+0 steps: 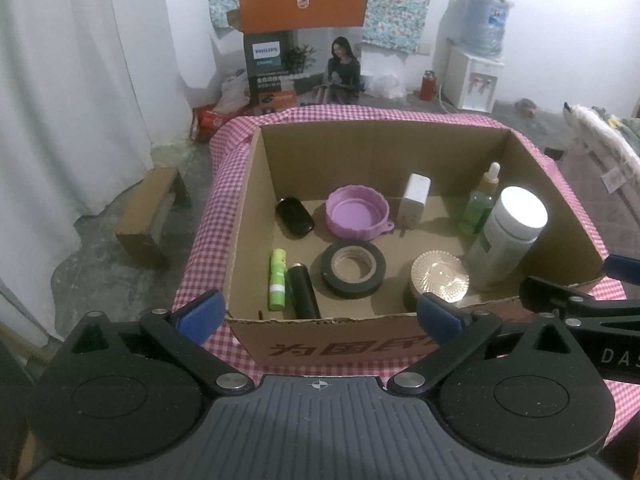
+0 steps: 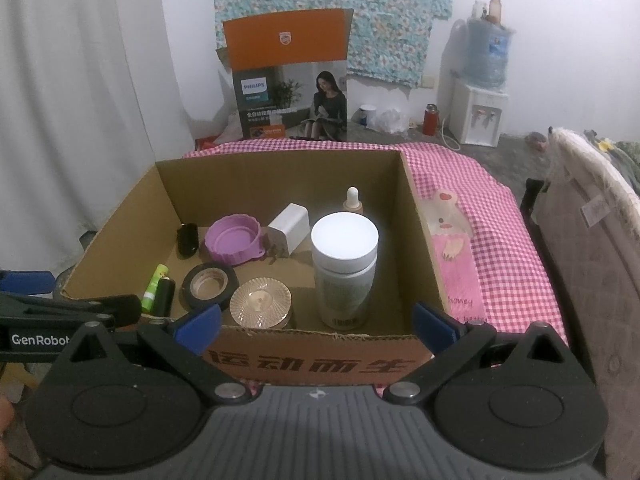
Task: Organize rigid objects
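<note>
An open cardboard box (image 1: 248, 208) (image 2: 420, 216) stands on the pink checked cloth. Inside it lie a black case (image 1: 294, 216), a purple lid (image 1: 356, 214) (image 2: 234, 245), a white charger (image 1: 414, 202) (image 2: 289, 226), a green dropper bottle (image 1: 480, 206), a tall white-capped bottle (image 1: 506, 236) (image 2: 345, 268), a green tube (image 1: 278, 278) (image 2: 154, 282), a black cylinder (image 1: 304, 290), a black tape roll (image 1: 353, 267) (image 2: 210, 283) and a gold round tin (image 1: 438, 280) (image 2: 261, 304). My left gripper (image 1: 320, 312) and right gripper (image 2: 318, 320) are open and empty, in front of the box's near wall.
The pink checked cloth (image 2: 500, 232) covers the table; a pink embroidered towel (image 2: 456, 252) lies right of the box. A Philips carton (image 1: 304, 64) stands on the floor behind. A water dispenser (image 1: 476, 76) is at back right, a small cardboard box (image 1: 148, 216) on the floor left.
</note>
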Motion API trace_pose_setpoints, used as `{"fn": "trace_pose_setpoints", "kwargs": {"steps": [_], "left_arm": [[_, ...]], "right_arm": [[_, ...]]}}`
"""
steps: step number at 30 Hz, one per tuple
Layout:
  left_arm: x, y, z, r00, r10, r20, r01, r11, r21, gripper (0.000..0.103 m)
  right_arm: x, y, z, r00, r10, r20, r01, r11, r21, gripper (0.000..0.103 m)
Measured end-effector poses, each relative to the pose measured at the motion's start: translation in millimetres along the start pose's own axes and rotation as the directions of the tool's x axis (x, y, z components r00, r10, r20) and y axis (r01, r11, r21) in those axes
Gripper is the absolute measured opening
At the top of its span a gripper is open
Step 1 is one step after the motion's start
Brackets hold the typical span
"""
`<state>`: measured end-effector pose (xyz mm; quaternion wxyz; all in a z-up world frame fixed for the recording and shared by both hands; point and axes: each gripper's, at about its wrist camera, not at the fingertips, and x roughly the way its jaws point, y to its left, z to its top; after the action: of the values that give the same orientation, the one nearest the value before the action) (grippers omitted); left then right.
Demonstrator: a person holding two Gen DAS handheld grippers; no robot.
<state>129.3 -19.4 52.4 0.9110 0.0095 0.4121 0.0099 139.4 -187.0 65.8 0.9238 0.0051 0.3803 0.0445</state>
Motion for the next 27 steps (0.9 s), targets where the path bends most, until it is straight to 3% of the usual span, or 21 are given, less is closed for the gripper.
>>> {"fn": "trace_pose_setpoints", "kwargs": {"steps": [27], "left_arm": [[1.3, 1.8, -1.5, 1.0, 0.001, -0.002, -0.001, 1.0, -0.003, 0.103]], "right_arm": [[1.8, 0.2, -0.4, 1.0, 0.003, -0.006, -0.003, 1.0, 0.002, 0.103]]}}
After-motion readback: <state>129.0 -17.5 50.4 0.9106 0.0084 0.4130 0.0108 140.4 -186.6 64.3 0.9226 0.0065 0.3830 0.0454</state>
